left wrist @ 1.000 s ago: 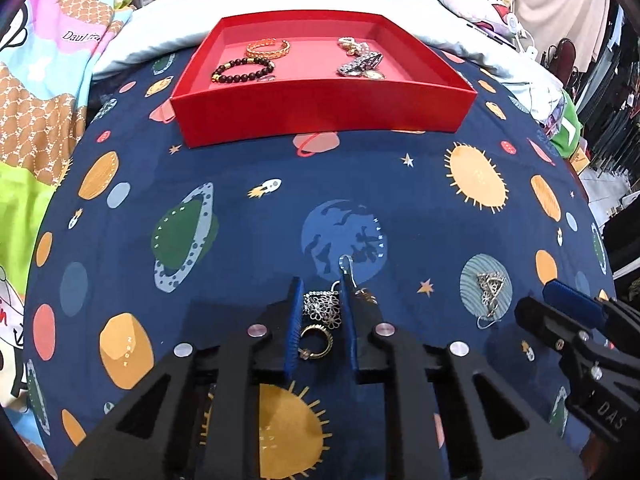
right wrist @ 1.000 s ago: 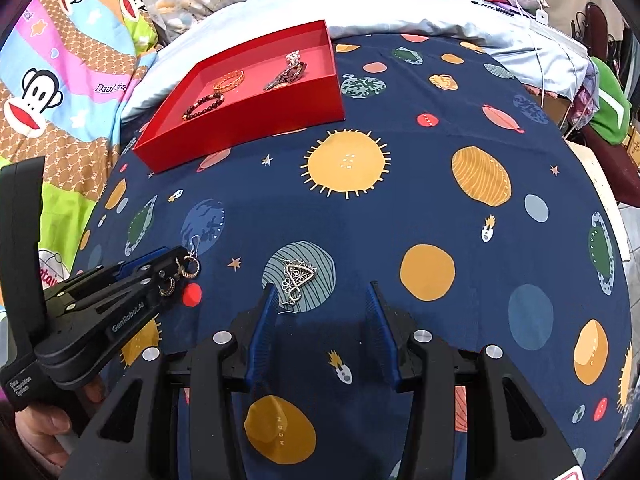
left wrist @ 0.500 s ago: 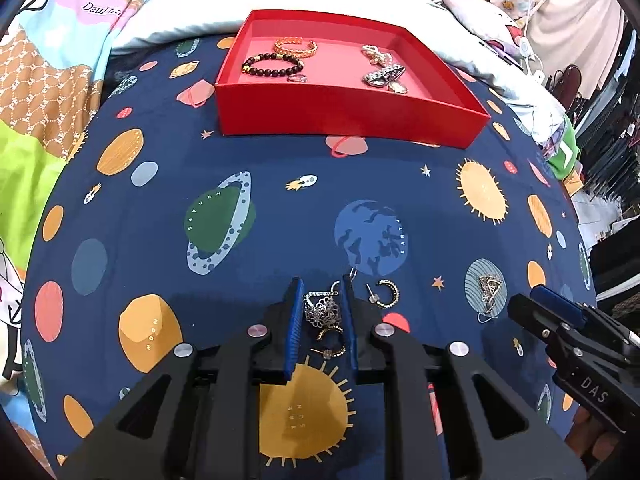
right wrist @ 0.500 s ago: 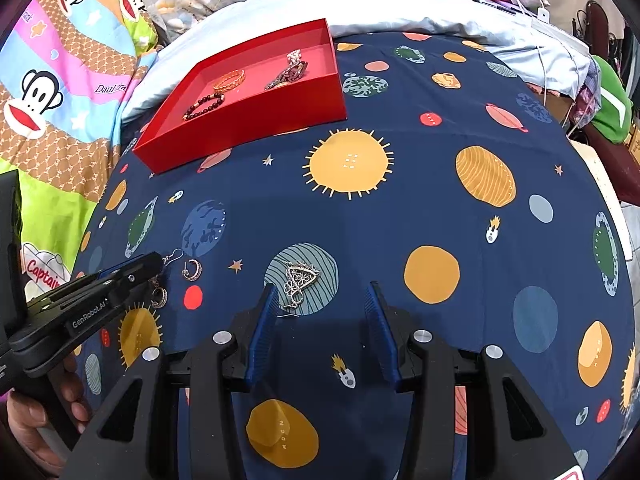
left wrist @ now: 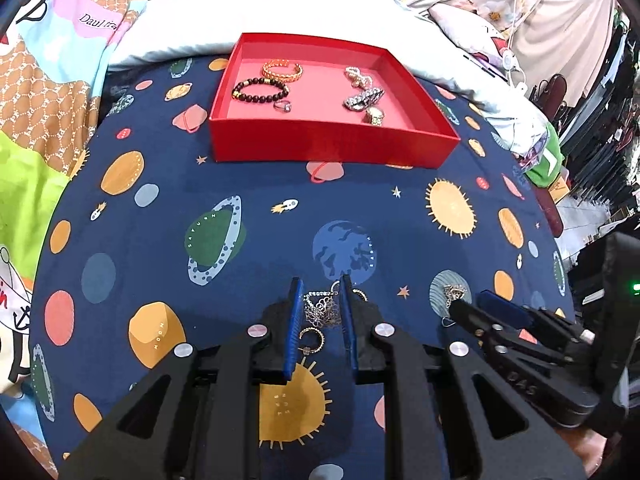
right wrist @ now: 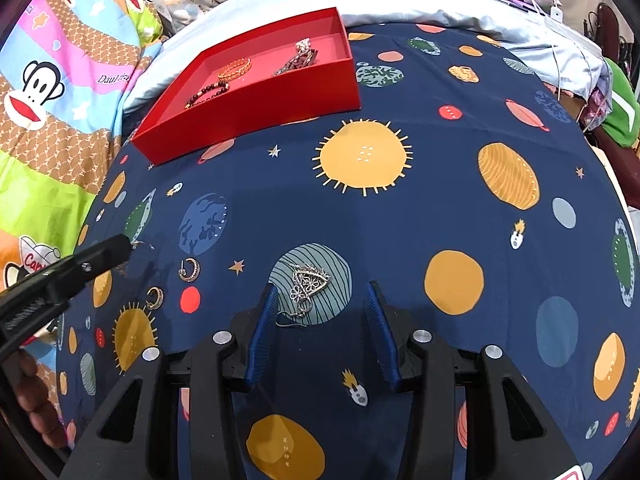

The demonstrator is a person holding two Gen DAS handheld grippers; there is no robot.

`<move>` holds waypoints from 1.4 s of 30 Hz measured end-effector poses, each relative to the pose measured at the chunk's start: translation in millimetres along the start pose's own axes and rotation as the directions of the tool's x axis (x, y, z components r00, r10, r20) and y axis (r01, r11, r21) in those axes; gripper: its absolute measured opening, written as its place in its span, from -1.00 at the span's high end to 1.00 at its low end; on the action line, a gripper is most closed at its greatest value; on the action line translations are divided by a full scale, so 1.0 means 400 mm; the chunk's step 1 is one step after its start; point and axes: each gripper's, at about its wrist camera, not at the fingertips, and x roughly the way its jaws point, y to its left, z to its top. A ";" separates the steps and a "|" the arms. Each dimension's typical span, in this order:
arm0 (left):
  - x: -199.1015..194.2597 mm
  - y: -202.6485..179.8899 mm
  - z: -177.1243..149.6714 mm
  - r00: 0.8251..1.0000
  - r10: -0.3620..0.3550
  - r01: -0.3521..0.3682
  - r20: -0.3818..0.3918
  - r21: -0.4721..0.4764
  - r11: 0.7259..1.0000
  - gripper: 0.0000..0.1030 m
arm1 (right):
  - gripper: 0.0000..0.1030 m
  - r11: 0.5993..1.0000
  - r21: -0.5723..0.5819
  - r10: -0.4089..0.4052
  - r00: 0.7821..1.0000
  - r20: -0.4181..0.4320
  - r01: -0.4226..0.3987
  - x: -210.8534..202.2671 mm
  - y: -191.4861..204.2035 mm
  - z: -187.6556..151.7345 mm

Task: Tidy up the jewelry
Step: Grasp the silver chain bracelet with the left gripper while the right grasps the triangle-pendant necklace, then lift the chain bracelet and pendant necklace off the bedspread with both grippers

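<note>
Two grippers are at work over the space-print cloth. Your left gripper has its blue fingers nearly closed on a silver lace earring, pinched flat so the thin metal cannot slip out. It looks lifted off the cloth. A small hoop shows just below it between the fingers; I cannot tell if it hangs from the earring or lies on the cloth.

Your right gripper is about half open and has nothing in it. Its jaws have just been closing a little. The matching triangle earring lies on a striped blue planet just ahead of the fingertips, nearer the left one, not touched. You seem to be lining up so the fingers can slide in on both sides of it.

Two more hoop earrings lie on the cloth near your left gripper.

The red tray sits well away at the far edge of the cloth. It holds bracelets on one side and shiny pieces on the other, so like goes with like. The earrings probably belong there too.
</note>
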 end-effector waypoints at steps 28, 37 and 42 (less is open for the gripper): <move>-0.018 0.006 -0.004 1.000 0.003 -0.003 -0.001 -0.006 1.000 0.66 | 0.58 1.000 -0.022 0.016 1.000 0.016 -0.016 0.001 0.019 0.013; -0.016 0.007 -0.005 1.000 0.004 -0.004 -0.004 -0.006 1.000 0.66 | 0.64 0.998 -0.066 -0.021 0.999 0.024 0.023 0.024 0.041 0.015; -0.016 0.008 -0.005 1.000 0.003 -0.003 -0.004 -0.007 1.000 0.66 | 0.65 0.999 -0.050 -0.010 1.000 0.026 0.012 0.022 0.035 0.019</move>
